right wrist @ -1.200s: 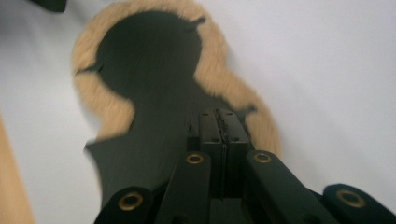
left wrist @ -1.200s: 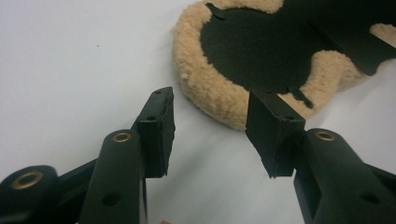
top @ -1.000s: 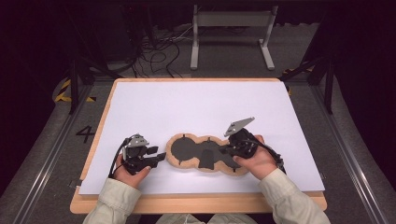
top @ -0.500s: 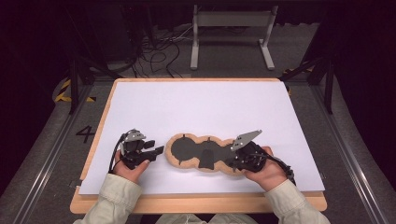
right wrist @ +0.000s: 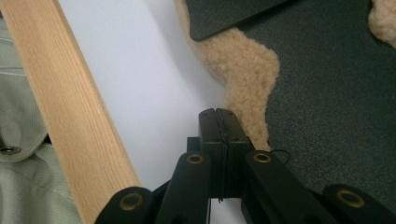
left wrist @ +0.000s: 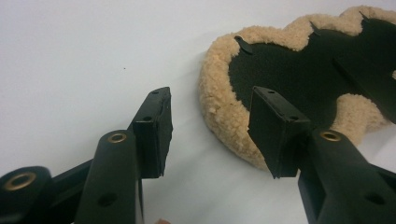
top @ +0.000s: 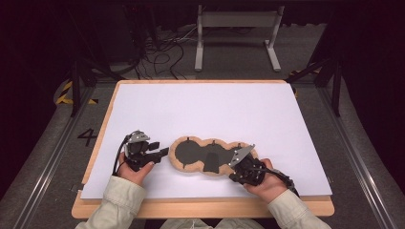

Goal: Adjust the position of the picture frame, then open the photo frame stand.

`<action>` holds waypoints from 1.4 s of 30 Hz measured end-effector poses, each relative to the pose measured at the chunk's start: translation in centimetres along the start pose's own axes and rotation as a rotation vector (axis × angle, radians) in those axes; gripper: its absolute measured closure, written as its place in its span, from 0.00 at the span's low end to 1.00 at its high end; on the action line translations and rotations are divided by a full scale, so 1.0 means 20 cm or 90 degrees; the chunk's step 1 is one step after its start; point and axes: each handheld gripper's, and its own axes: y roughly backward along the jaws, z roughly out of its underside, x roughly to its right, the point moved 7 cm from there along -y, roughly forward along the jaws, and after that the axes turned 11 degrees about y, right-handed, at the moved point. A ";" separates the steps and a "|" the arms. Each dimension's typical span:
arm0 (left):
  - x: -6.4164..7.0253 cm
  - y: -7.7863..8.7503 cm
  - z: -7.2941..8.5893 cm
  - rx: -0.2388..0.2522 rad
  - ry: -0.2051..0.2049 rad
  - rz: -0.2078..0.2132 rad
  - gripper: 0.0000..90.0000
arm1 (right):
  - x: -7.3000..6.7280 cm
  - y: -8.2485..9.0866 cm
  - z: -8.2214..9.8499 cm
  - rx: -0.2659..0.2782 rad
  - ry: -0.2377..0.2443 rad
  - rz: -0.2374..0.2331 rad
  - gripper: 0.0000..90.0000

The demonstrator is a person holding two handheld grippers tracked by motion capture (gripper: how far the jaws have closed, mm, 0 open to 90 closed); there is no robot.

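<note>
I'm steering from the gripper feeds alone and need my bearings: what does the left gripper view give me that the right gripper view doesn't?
Left gripper view: the left gripper with jaws apart, facing the rounded end of the fleece pad, and a small black tab at the rim. Right gripper view: the right gripper with jaws pressed together at the pad's near edge, the wooden table edge and a pale sleeve. Both: tan fleece border, black centre, white sheet.

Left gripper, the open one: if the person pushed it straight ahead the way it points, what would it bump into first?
Probably the fleecy tan edge of the pad. The left gripper has its jaws apart, aimed at that near end, with bare white sheet between. How far off is hard to judge.
</note>
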 end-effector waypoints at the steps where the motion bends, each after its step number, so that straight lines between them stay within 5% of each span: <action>1: 0.00 0.00 0.00 0.000 0.002 0.001 0.55 | 0.01 0.00 0.00 -0.002 -0.002 0.006 1.00; 5: 0.00 0.00 0.00 -0.001 0.002 0.003 0.55 | 0.03 0.00 0.01 -0.007 -0.005 0.034 1.00; 8: 0.00 0.00 0.00 0.000 0.003 0.005 0.54 | 0.09 0.00 0.03 -0.032 0.004 0.116 1.00; 12: 0.01 0.00 0.00 0.001 0.001 0.007 0.53 | 0.10 0.02 0.03 -0.005 -0.012 0.091 1.00; 14: 0.01 0.00 0.00 -0.002 -0.001 0.011 0.53 | 0.11 0.06 0.03 0.034 -0.032 0.071 1.00; 24: 0.04 0.00 -0.01 -0.001 -0.017 0.012 0.49 | 0.24 0.25 0.09 0.131 -0.111 0.117 0.95; 32: 0.03 0.01 -0.01 0.006 -0.009 0.015 0.49 | 0.23 0.27 0.07 0.149 -0.110 0.111 0.98; 42: 0.04 0.01 -0.02 0.010 -0.009 0.018 0.49 | 0.14 0.16 0.02 0.160 -0.095 0.071 1.00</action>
